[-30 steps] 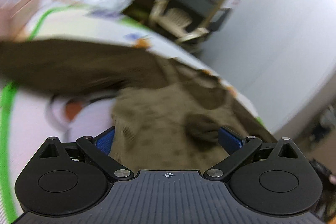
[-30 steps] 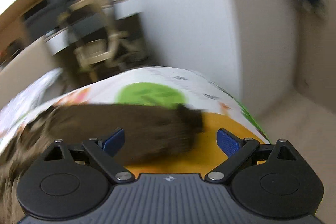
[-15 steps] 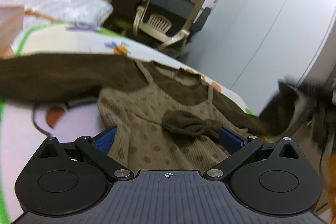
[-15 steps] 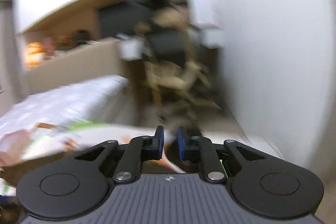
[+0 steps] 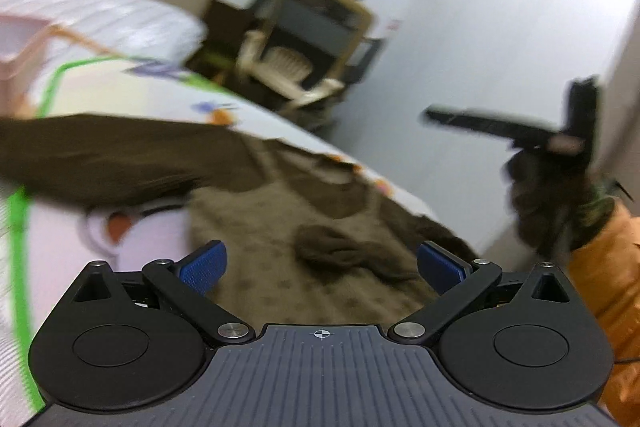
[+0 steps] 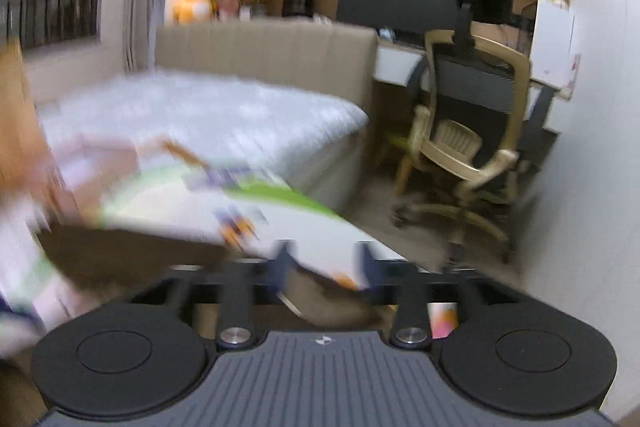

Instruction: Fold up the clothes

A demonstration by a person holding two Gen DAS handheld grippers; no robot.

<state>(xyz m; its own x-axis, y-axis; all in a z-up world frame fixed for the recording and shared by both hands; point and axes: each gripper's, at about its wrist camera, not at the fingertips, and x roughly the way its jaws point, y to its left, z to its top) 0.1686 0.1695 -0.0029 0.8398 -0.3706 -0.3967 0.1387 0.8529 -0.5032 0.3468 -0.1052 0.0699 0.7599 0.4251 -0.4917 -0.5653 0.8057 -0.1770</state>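
Brown dress point(image 5: 288, 227) spread on the patterned mat point(image 5: 120, 95), left gripper point(image 5: 320, 263) spread wide just above its bow point(image 5: 340, 251), right gripper point(image 6: 324, 267) parted, blurred, sleeve point(image 6: 132, 255) partly between its fingers

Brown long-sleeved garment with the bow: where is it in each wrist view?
Left wrist: brown long-sleeved garment fills the lower centre, one sleeve stretched to the left edge.
Right wrist: blurred brown sleeve at lower left, another brown piece between the jaws.
Shared landmark: beige office chair.

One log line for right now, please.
left gripper open over brown dress | right gripper raised, blurred, jaw state unclear | dress unfolded
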